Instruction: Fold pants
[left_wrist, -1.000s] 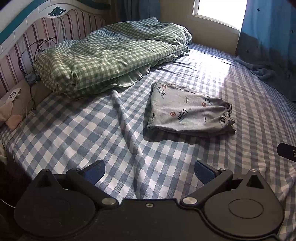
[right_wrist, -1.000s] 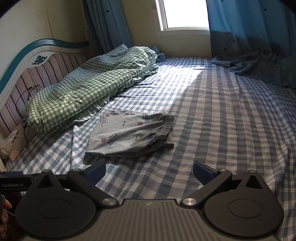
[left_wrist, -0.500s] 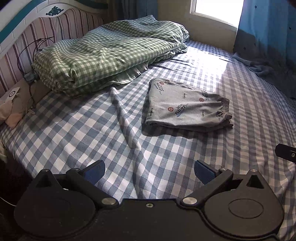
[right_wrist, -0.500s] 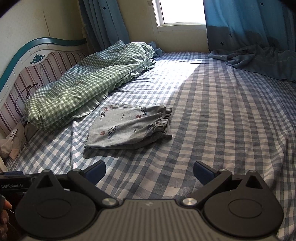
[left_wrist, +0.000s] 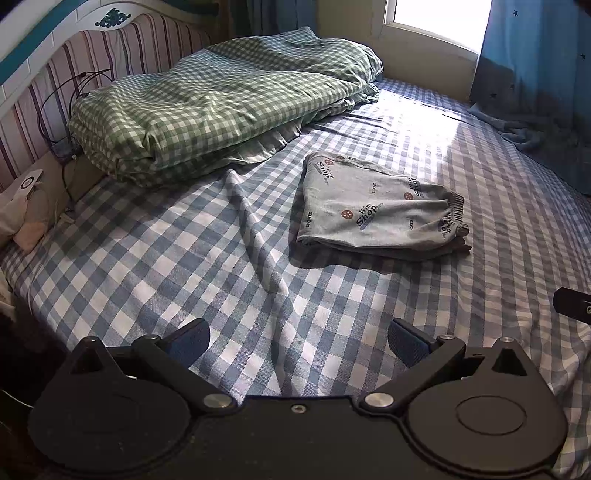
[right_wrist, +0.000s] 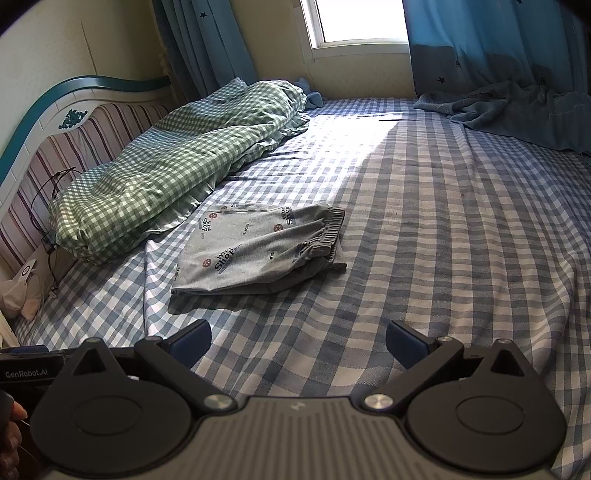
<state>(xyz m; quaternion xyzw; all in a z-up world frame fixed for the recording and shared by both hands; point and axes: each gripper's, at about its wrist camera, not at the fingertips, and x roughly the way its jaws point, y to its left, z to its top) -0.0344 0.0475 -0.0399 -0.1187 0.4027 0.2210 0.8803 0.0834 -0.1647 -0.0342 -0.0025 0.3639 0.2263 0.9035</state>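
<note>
Grey printed pants (left_wrist: 376, 210) lie folded into a compact stack on the blue checked bed sheet (left_wrist: 184, 266), their waistband end to the right. In the right wrist view the same pants (right_wrist: 258, 251) sit ahead and left of centre. My left gripper (left_wrist: 298, 341) is open above the sheet, well short of the pants, with nothing between its fingers. My right gripper (right_wrist: 298, 341) is open too, empty, and hangs near the bed's front part, apart from the pants.
A green checked duvet (left_wrist: 221, 99) is heaped along the striped headboard (left_wrist: 122, 48) at the left. Blue curtains (right_wrist: 495, 40) and a crumpled blue cloth (right_wrist: 517, 110) lie at the far right. A raised crease (left_wrist: 255, 229) in the sheet runs left of the pants.
Both grippers have drawn back and up from the bed, so the pants look smaller and farther off. The pants lie as before.
</note>
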